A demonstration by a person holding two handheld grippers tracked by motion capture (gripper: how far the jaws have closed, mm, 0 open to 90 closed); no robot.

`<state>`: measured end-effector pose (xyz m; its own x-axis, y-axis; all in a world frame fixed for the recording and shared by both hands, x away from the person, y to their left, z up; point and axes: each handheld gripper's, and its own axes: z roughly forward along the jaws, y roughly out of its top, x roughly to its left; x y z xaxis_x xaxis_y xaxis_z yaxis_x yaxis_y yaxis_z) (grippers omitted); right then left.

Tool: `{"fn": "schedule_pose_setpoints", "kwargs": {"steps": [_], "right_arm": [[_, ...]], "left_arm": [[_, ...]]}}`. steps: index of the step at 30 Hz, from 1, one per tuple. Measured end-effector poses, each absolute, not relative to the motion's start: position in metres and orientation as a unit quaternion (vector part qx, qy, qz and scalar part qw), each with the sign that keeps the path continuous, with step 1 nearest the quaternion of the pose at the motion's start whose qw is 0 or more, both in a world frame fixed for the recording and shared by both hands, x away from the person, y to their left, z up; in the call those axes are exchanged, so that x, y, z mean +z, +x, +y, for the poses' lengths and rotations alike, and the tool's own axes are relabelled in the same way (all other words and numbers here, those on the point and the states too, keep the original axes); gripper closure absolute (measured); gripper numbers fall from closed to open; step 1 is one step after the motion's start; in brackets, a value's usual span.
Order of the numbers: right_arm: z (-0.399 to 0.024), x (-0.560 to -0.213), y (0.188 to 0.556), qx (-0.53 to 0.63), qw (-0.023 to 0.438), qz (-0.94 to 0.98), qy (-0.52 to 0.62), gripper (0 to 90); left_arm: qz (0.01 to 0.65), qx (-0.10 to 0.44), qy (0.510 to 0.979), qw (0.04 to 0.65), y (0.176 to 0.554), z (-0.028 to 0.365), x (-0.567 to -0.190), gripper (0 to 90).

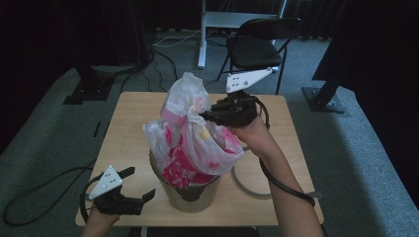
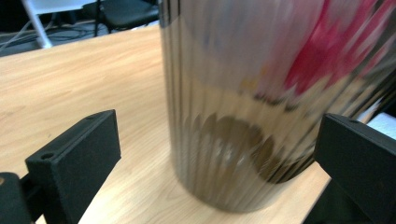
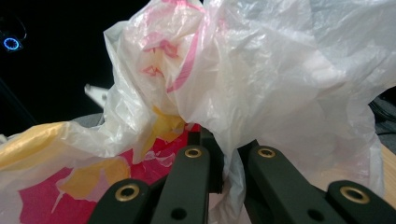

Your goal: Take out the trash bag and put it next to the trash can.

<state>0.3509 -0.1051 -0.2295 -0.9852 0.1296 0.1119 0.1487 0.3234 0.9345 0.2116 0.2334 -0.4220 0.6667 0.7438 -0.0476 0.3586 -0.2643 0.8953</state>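
**Bag pinched above the bin, left tool wide at the bench edge**

Black jaws fill the bottom of the right gripper view, pressed together on a fold of the plastic bag [image 3: 261, 88] — thin, white film with pink and yellow print bunching up over them. From above, the right tool [image 1: 203, 117] sits at the bag's gathered neck, its hand [image 1: 252, 131] level over the middle of the bench [image 1: 128, 128], the forearm running in from the lower right with the cable looped beside it. The bag stands partly lifted out of the ribbed brown bin [image 1: 190, 195], its lower part inside the rim, the bin near the front edge of the bench.

Low at the front left corner, the left tool [image 1: 140, 186] is held with its jaws spread and nothing between them, pointing toward the bin and apart from it. Its own view shows what the high view cannot — the bin's ribbed wall [image 2: 224, 140] close up and blurred, standing on the wood between the two open jaws, red print at the top. A thin grey hoop [image 1: 244, 185] lies flat on the bench to the right of the bin.
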Motion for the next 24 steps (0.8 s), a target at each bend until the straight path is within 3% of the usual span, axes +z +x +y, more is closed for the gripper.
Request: {"fn": "schedule_pose_setpoints", "kwargs": {"steps": [8, 24], "right_arm": [[-0.113, -0.216, 0.353, -0.589, 0.010, -0.804, -0.084, 89.0], [-0.133, -0.156, 0.350, -0.617, -0.023, -0.782, -0.084, 89.0]], "left_arm": [[0.395, 0.233, 0.760, 0.461, 0.216, 0.235, -0.462, 0.8], [0.452, 0.207, 0.778, 0.384, 0.234, 0.253, -0.526, 0.7]]}}
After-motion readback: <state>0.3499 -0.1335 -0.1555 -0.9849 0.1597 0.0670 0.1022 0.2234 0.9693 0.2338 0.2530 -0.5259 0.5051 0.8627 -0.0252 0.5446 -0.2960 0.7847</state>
